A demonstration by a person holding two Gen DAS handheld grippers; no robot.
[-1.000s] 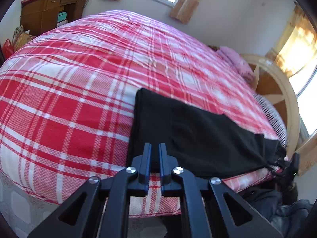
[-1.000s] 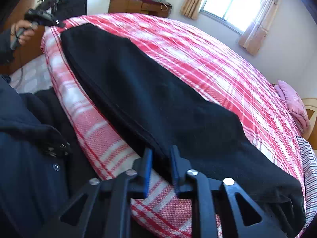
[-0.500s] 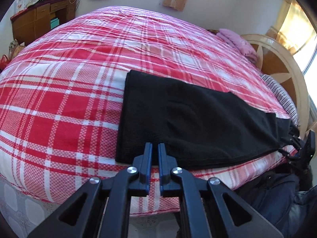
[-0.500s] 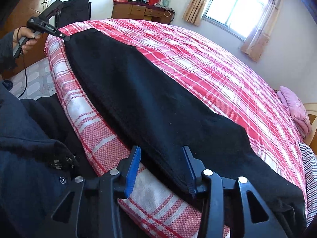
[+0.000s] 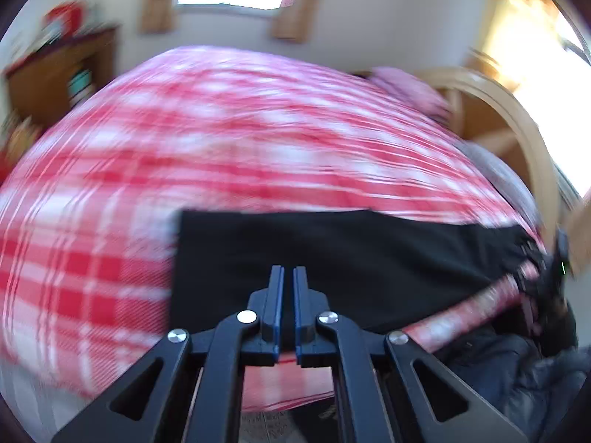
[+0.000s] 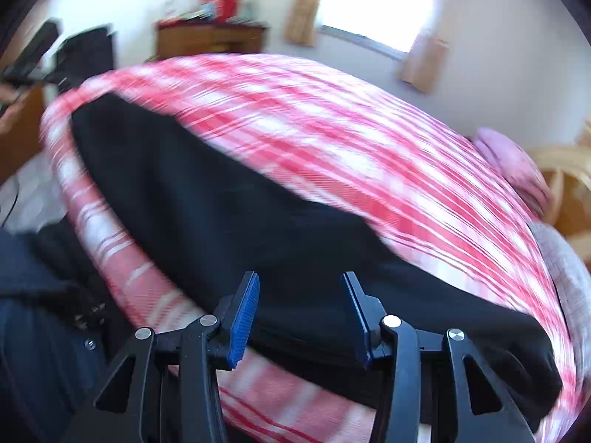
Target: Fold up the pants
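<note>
pants [image 5: 332, 258]: black, laid out long and flat along the near edge of the bed, one squared-off end toward the left in the left wrist view, the other end running off to the far right
bed [image 5: 221, 140]: red and white plaid cover, pretty blurry in both views, pants lying right on top of it
left gripper [image 5: 289, 277]: fingers nearly pressed together with only a thin slit between them, nothing pinched in there as far as can be told, tips hovering over the near edge of the black cloth
right gripper [image 6: 301, 288]: fingers spread wide apart, blue pads [image 6: 243, 313] facing inward, black fabric showing in the gap but not clamped
pants from the right side [image 6: 240, 229]: same dark strip stretching away toward the far left corner of the bed, thick end close under the gripper
pillow [image 6: 509, 162]: pink, up by the head end, well apart from the pants
headboard [image 5: 517, 122]: light wood, curved
cabinet [image 6: 210, 40]: brown wood against the far wall, red stuff piled on top, too smeared to tell what
shelves in the cabinet [image 5: 79, 81]: something teal tucked inside, can't make out more
window [image 6: 380, 0]: bright, tan curtains either side
</note>
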